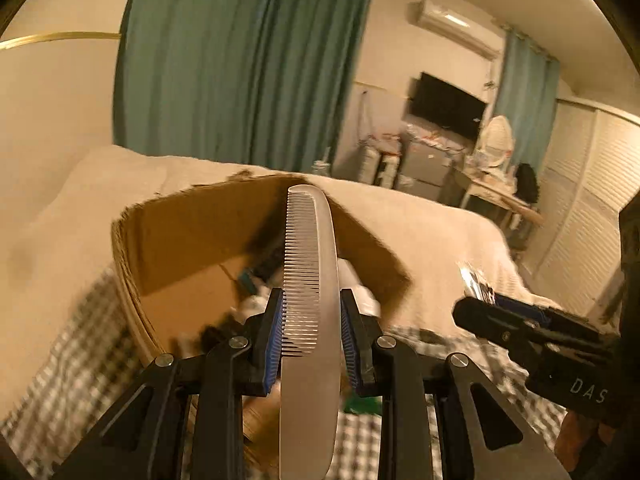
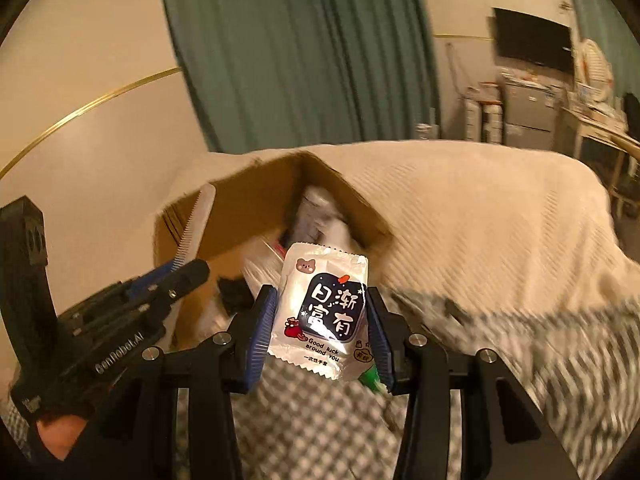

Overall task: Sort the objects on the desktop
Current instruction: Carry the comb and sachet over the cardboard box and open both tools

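Checked cloth (image 2: 304, 412) surface | left fingers (image 1: 312, 336) grip comb (image 1: 308, 280) | right fingers (image 2: 320, 336) grip packet (image 2: 320, 312)

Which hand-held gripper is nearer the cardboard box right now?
Left. The left hand-held gripper holds the comb at the cardboard box opening; the right hand-held gripper, gripping the packet, sits beside it, slightly farther.

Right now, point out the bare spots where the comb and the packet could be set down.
Inside the cardboard box, the bare floor along its left wall is free; its right side is crowded with packets and dark items. Outside, the cream blanket right of the box is bare. The comb sits in the left gripper, the glove packet in the right gripper.
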A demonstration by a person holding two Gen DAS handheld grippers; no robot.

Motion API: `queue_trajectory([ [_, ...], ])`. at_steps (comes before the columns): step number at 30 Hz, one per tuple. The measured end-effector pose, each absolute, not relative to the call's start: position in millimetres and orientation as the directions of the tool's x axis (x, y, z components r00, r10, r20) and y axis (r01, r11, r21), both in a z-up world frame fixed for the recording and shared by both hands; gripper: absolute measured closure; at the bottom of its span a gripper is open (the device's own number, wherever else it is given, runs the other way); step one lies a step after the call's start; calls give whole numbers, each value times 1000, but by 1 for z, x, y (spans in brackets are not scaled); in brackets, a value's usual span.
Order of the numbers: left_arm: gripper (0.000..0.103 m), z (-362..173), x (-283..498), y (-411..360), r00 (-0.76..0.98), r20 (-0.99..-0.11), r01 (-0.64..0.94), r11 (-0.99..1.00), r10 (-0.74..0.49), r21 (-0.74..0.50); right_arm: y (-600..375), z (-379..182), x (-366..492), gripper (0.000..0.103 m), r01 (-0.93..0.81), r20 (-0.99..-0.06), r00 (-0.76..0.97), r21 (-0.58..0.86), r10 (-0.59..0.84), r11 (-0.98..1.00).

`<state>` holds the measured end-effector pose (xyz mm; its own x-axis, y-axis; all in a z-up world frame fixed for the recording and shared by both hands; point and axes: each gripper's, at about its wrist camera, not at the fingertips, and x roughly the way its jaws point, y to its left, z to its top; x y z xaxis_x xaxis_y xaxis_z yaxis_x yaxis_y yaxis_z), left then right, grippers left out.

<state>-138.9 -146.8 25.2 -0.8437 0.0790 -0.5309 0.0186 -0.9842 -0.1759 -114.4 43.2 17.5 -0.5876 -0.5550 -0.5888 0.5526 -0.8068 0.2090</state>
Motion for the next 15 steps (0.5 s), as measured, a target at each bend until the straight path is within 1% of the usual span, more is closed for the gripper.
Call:
queue_trajectory([
  [3,77,12,-156,-165,-834,-549,48,-985,50,-164,10,13,-139,60,564,-606,-568,207,-557,-800],
  [6,76,-4,-167,-177,-827,-558,40,-981,75,-191,-18,2,-159,59,581,-626,-553,183,-550,-793],
  [7,75,-8,-169,-178,-827,-557,37,-981,77,-190,-25,-1,-164,58,585,-628,-555,170,-545,-793],
  [8,71,-12,-170,-180,-825,-559,34,-982,77,-186,-29,-3,-168,55,587,-630,-556,164,-542,-793],
  [10,51,-13,-168,-177,-828,-552,-2,-986,95,-167,-36,-4,-177,50,582,-622,-572,153,-535,-799],
  [11,24,-12,-165,-176,-832,-547,-2,-988,88,-156,-32,-4,-176,43,578,-611,-582,154,-537,-801],
  [12,12,-10,-161,-174,-843,-533,6,-989,72,-145,-29,-1,-175,36,576,-599,-589,159,-542,-802],
  [14,11,-5,-147,-172,-864,-500,14,-990,60,-144,-17,5,-173,33,560,-594,-598,170,-538,-811],
  [15,10,-3,-143,-169,-865,-497,13,-989,64,-151,-11,9,-171,33,551,-593,-604,173,-533,-816],
])
